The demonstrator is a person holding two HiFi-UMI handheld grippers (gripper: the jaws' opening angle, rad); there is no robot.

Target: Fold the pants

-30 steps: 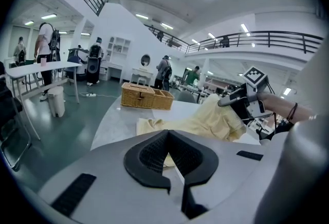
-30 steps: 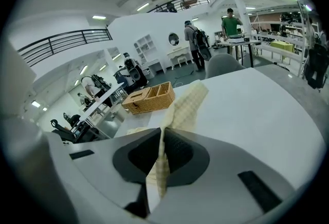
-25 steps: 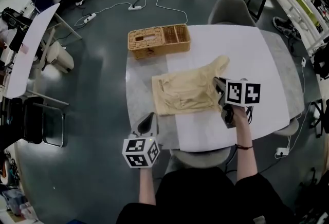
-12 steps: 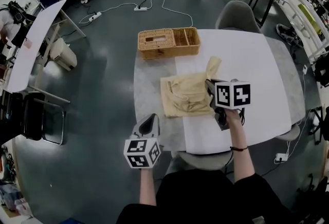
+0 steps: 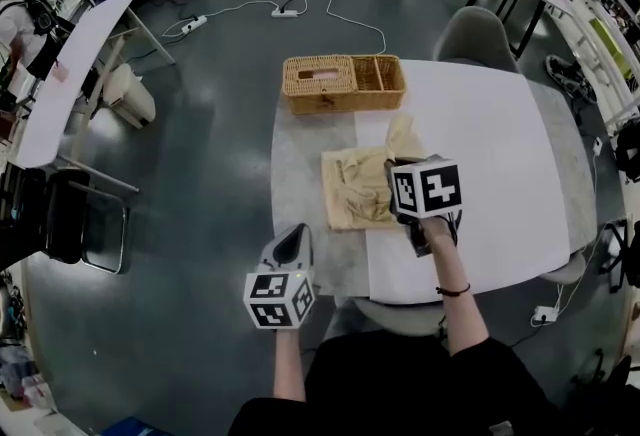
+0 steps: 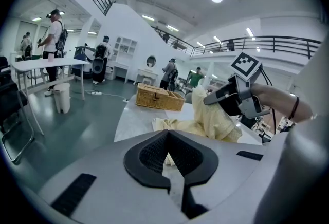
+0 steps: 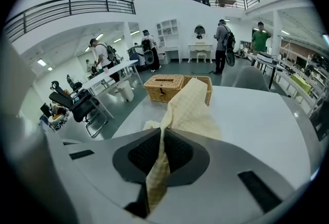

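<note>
Pale yellow pants (image 5: 358,186) lie bunched on the left part of the white table (image 5: 490,134). My right gripper (image 5: 396,176) hangs just over them, shut on a fold of the fabric. In the right gripper view the cloth (image 7: 191,110) runs up out of the gripper (image 7: 160,133) between its closed jaws. The left gripper view shows that lifted fold (image 6: 218,117) hanging from the right gripper (image 6: 216,97). My left gripper (image 5: 293,236) hovers at the table's near left corner, short of the pants. Its jaws (image 6: 167,141) stand shut with nothing held.
A wicker basket (image 5: 343,82) with compartments stands at the table's far left edge, just beyond the pants. A grey chair (image 5: 480,29) is at the far side and a seat (image 5: 395,309) at the near edge. People stand in the background.
My right gripper has carried the pant leg leftwards over the rest of the pants, which now look more bunched. The left gripper has shifted only slightly.
</note>
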